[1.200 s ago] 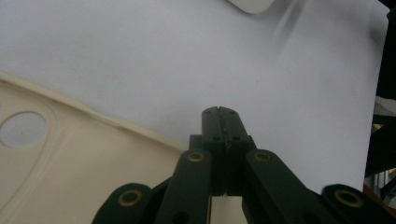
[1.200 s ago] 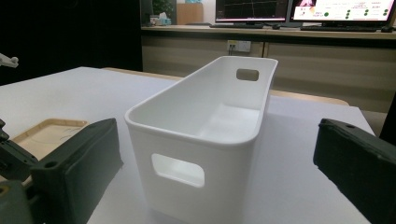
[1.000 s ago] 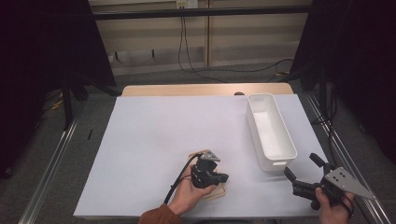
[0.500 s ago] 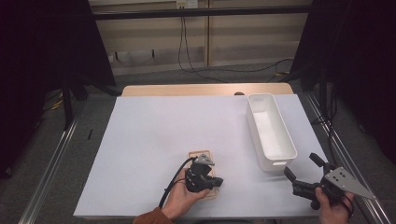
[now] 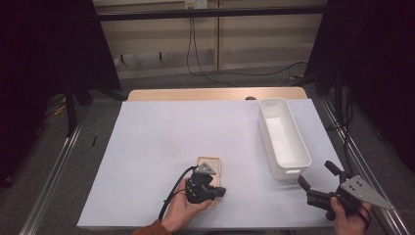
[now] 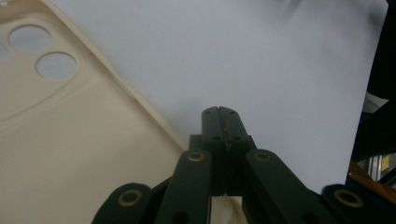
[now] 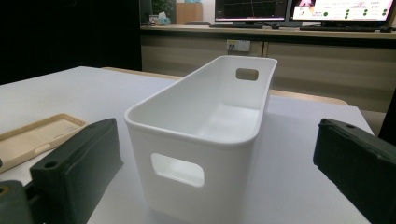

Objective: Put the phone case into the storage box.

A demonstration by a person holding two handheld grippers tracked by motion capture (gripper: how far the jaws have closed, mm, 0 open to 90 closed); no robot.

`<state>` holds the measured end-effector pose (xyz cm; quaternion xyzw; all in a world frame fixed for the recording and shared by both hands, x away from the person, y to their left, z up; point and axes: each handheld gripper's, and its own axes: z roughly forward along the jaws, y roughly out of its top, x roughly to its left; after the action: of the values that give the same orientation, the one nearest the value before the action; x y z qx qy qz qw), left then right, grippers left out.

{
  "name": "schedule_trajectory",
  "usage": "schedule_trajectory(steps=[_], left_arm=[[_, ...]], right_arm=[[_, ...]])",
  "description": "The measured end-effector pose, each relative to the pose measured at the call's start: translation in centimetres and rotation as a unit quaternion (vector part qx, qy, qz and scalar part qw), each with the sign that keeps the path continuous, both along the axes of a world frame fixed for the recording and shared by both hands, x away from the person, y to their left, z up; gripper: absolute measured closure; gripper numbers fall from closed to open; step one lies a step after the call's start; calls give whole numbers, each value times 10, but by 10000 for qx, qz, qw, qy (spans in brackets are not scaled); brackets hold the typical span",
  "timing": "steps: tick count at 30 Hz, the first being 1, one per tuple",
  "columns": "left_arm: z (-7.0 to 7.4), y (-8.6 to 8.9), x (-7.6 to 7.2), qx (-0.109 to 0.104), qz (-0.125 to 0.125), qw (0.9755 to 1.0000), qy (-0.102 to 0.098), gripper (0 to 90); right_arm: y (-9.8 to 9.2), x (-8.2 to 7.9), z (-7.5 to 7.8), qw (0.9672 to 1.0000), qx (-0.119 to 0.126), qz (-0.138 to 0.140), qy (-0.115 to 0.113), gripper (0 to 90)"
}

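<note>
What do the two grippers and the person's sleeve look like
Both grippers are black, each with two flat black jaws on linked bars with brass-coloured pivot rings. The left gripper carries a grey three-cornered plate and trails a black cable. The right gripper has a larger grey three-cornered plate with small holes. A rust-brown sleeve shows at the left wrist.

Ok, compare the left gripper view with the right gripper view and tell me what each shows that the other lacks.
The left gripper view alone shows the phone case's two round camera cutouts and the left gripper with its jaws shut together at the case's edge, nothing seen between them. The right gripper view alone shows the white bin, empty, with handle slots, the monitors on a counter behind, and the right gripper with jaws wide apart on either side of the bin's near end. Both show the beige phone case lying on the white table.
</note>
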<state>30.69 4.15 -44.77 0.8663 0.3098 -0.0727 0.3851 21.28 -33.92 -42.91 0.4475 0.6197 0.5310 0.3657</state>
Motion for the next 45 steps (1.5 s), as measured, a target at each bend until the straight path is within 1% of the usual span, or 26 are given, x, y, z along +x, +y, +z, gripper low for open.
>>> schedule_trajectory(steps=[4, 5, 8, 10, 12, 14, 15, 16, 17, 18, 20, 21, 23, 24, 26, 28, 32, 35, 38, 39, 40, 41, 42, 43, 44, 45], left_arm=[[-1, 5, 1, -66, 54, 9999, 58, 900], [0, 5, 0, -32, 48, 10000, 18, 900], [0, 7, 0, -14, 51, 10000, -8, 900], [0, 9, 0, -36, 81, 10000, 23, 900], [0, 11, -1, -28, 76, 10000, 9, 900], [0, 12, -1, 9, 125, 9999, -30, 900], [0, 14, 0, -14, 106, 9999, -1, 900], [0, 15, -1, 17, 130, 9999, -34, 900], [1, 17, 0, 90, 121, 9998, -116, 900], [1, 19, 0, 100, 178, 9997, -107, 900], [-1, 24, 3, -21, 233, 9997, 25, 900], [-1, 24, 3, -27, 210, 9998, 44, 900], [-2, 21, 1, 51, 190, 9998, -40, 900], [-4, 19, 0, 75, 155, 9998, -20, 900], [-5, 18, -1, 84, 130, 9999, -63, 900], [-4, 19, 0, 52, 143, 9999, -55, 900], [-2, 20, 0, -63, 164, 9996, -199, 862], [0, 20, -2, -225, 142, 9991, -329, 835], [2, 20, -4, -298, 125, 9984, -473, 764], [2, 21, -5, -324, 128, 9980, -528, 761], [3, 21, -6, -328, 111, 9978, -567, 736], [5, 22, -7, -356, 123, 9972, -640, 710], [6, 23, -7, -386, 148, 9967, -692, 702], [7, 24, -8, -446, 166, 9960, -753, 672], [8, 25, -8, -459, 193, 9956, -792, 635], [9, 26, -9, -503, 228, 9946, -876, 616]], right_arm=[[0, 0, 0, 10000, -8, -7, 1, 4], [0, 0, 0, 10000, -12, 1, 4, 4], [0, 0, 0, 10000, -15, 1, -8, 4], [0, 0, 0, 10000, -10, -5, -1, 4], [0, 0, 0, 10000, -9, -5, 0, 4], [0, 0, 0, 10000, -12, -2, 7, 4], [0, 0, 0, 10000, -11, 0, -2, 4], [0, 0, 0, 10000, -14, 1, 1, 4], [0, 0, 0, 10000, -10, -3, 2, 4], [0, 0, 0, 10000, -9, -3, -5, 4], [0, 0, 0, 10000, -17, 1, 7, 4], [0, 0, 0, 10000, -18, -2, 8, 4], [0, 0, 0, 10000, -18, 0, 10, 4], [1, 0, 0, 10000, -22, 4, 11, 4], [1, 0, 0, 10000, -21, 8, 8, 4], [0, 0, 0, 10000, -21, 6, 9, 4], [0, 0, 0, 10000, -18, 10, 9, 4], [0, 0, 0, 10000, -13, 8, 8, 4], [0, 0, 0, 10000, -12, 9, 8, 4], [0, 0, 0, 10000, -14, 9, 9, 4], [0, 0, 0, 10000, -14, 9, 10, 4], [0, 0, 0, 10000, -16, 9, 7, 4], [0, 0, 0, 10000, -15, 10, 7, 4], [0, 0, 0, 10000, -17, 6, 5, 4], [0, 0, 0, 10000, -15, 7, 5, 4], [1, 0, 0, 10000, -13, 7, 6, 4]])
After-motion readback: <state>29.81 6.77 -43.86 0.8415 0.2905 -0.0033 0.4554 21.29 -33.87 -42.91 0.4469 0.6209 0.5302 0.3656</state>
